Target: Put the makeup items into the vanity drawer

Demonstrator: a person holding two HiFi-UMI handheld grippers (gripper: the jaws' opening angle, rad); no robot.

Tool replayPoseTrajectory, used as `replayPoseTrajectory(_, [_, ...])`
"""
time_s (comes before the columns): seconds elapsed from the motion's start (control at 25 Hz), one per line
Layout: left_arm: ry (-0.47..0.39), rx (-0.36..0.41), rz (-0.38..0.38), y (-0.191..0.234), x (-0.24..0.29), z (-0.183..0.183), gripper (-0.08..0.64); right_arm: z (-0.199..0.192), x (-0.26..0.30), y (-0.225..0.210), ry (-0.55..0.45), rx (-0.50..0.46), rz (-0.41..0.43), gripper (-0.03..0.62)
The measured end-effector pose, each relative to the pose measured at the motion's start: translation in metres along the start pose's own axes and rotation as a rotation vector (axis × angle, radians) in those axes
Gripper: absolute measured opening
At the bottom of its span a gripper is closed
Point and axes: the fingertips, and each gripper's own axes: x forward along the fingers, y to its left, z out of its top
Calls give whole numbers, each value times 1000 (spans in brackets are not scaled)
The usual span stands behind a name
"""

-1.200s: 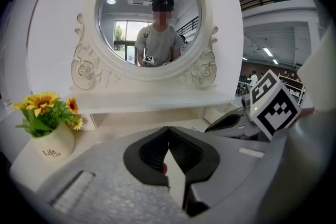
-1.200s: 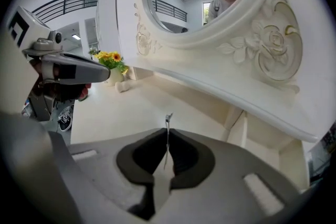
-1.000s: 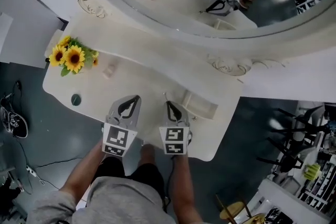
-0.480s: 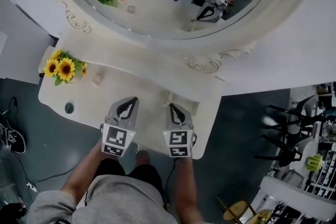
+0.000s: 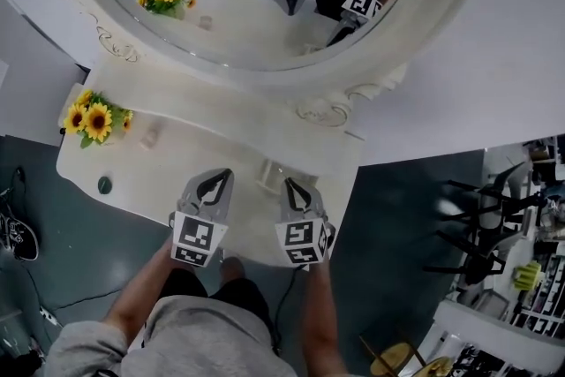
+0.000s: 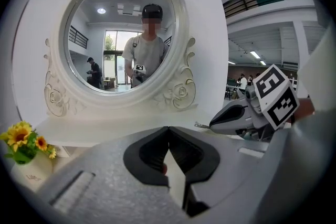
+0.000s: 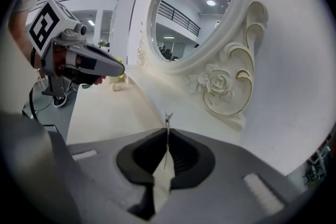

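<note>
Thin metal tool [image 7: 167, 121] is pinched upright in the right gripper [image 7: 167, 132], jaws closed on it with the tip poking out past them, above the white vanity top [image 5: 168, 181] near the front edge. The left gripper [image 6: 168, 131] is just beside it, jaws together, nothing gripped. A small white open box [image 5: 267, 177] sits ahead between them. Sunflowers [image 5: 93, 117] are far left, with the oval mirror [image 5: 247, 4] behind.
</note>
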Motion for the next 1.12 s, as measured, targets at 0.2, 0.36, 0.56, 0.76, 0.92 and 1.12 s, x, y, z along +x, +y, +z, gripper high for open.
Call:
replayPoseTrajectory(0.2, [16, -16, 17, -5, 11, -7, 11, -16, 14, 2, 37, -62, 71, 14])
replayPoseTrajectory(0.36, [30, -28, 37, -8, 17, -11, 11, -29, 25, 3, 69, -92, 117, 15])
replayPoseTrajectory(0.56, [48, -46, 68, -7, 19, -19, 11, -43, 37, 7, 120, -151, 156, 15])
replayPoseTrajectory(0.76, [58, -54, 89, -7, 18, -25, 11, -46, 39, 9, 135, -180, 173, 15])
replayPoseTrajectory(0.92, [59, -56, 92, -11, 18, -25, 11, -44, 38, 9, 121, -161, 173, 24])
replayPoseTrajectory(1.12, [56, -54, 92, -12, 15, -25, 11, -41, 34, 5, 88, -93, 167, 115])
